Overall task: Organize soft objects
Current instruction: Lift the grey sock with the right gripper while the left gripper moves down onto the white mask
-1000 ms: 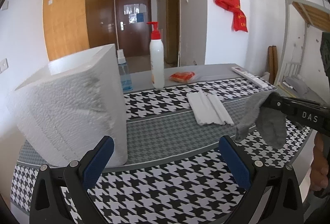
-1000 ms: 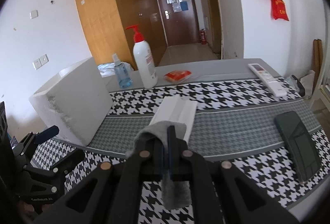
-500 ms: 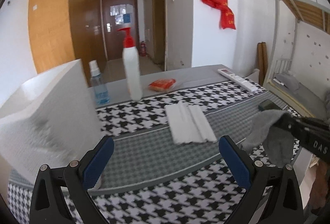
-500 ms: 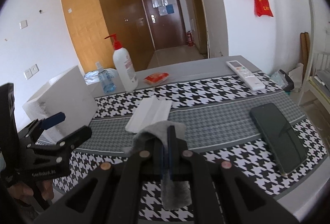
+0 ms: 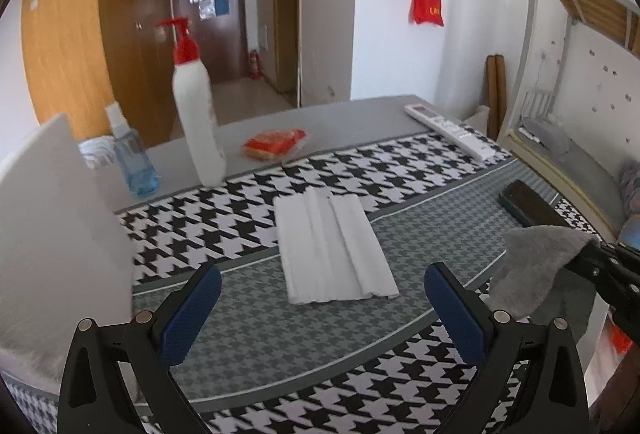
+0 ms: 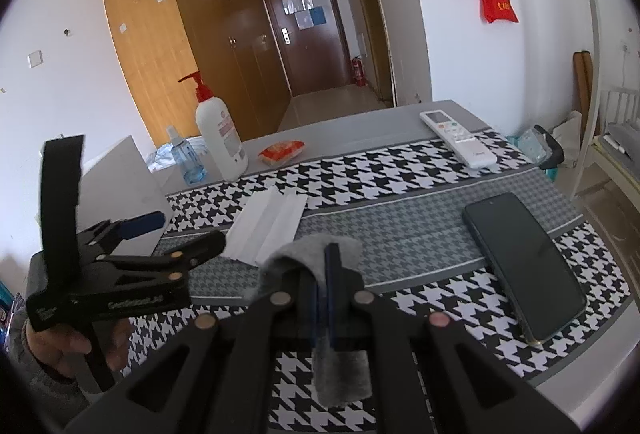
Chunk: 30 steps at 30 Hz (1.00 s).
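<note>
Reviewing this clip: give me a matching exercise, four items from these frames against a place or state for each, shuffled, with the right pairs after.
Items:
1. grey cloth
2. folded white cloth
3. dark phone
4. left tongs

Places or states:
A. open, holding nothing
B. lying flat at mid-table
C. clamped in the right tongs
D. lying near the table's right edge

Pairs: 1-C, 2-B, 3-D, 4-A
</note>
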Motion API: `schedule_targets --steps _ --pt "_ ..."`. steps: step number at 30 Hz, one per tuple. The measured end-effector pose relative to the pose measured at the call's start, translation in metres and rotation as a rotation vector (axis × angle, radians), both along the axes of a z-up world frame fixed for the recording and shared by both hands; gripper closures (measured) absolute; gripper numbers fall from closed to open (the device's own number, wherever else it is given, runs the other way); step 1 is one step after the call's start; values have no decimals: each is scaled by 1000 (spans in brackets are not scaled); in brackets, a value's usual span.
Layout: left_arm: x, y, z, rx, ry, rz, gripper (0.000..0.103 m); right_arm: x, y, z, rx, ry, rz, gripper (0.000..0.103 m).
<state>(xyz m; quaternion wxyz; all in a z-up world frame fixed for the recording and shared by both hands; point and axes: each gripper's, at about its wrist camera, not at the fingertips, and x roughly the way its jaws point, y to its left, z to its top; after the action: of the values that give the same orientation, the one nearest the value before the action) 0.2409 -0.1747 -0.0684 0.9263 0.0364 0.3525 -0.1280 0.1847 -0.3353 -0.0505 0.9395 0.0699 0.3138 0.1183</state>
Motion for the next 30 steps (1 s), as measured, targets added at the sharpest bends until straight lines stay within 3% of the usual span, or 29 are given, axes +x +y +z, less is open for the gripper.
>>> schedule_targets --steps 10,17,30 --pt "26 -10 -24 -4 90 -33 12 6 -4 -7 3 16 3 97" --pt "33 -14 -31 4 100 -35 17 7 -7 -9 2 21 0 97" --pt "46 -21 -50 40 168 -43 47 5 -10 -10 5 24 -10 97"
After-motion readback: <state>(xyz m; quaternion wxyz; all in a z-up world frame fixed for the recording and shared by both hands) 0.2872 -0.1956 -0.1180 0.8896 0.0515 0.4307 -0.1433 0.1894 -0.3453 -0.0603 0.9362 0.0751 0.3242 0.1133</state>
